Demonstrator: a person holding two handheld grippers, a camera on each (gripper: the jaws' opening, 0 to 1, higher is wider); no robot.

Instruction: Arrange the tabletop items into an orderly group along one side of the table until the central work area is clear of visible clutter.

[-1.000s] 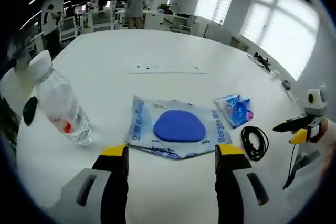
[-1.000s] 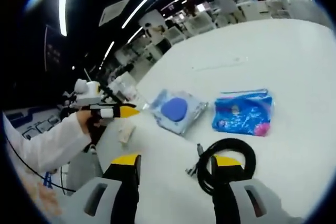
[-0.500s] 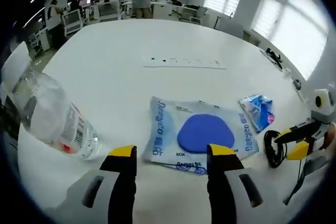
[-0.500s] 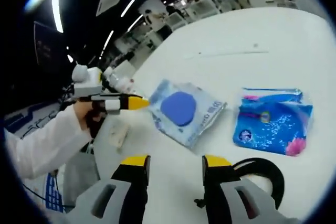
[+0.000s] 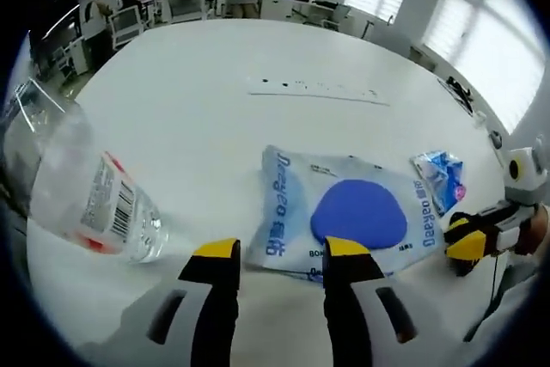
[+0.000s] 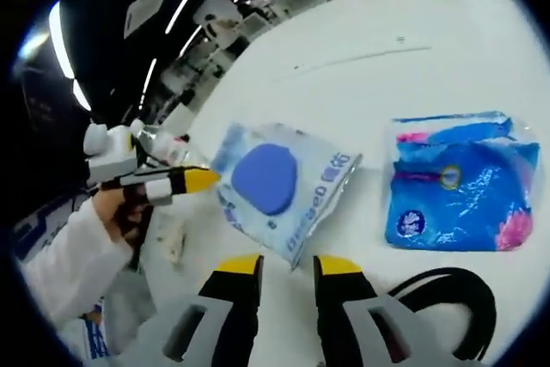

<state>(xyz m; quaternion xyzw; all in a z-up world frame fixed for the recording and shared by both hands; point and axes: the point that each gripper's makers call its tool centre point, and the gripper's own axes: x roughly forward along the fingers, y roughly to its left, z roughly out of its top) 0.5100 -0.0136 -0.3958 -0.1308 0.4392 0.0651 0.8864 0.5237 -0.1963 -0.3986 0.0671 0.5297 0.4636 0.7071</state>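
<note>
A clear packet with a blue oval pad [image 5: 344, 212] lies flat on the white table [image 5: 258, 58]. My left gripper [image 5: 279, 251] is open with a narrow gap, and the packet's near-left corner lies right at its yellow tips. In the right gripper view the same packet [image 6: 279, 180] points one corner at my right gripper [image 6: 286, 266], which is open by a small gap. A small blue packet [image 6: 460, 182] lies to the right, and a black coiled cable [image 6: 460, 307] sits beside my right jaw. A clear water bottle [image 5: 86, 195] lies tilted at the left.
A long white strip [image 5: 314, 90] lies across the table's far middle. The right gripper [image 5: 473, 234] comes in low from the right, past the small blue packet [image 5: 440, 180]. The left gripper [image 6: 168, 182], held by a white-sleeved arm, enters from the left. Desks, chairs and people stand far behind.
Both grippers have moved in close to the blue-pad packet, and both pairs of jaws have narrowed steadily. The bottle, packets and cable have stayed where they were.
</note>
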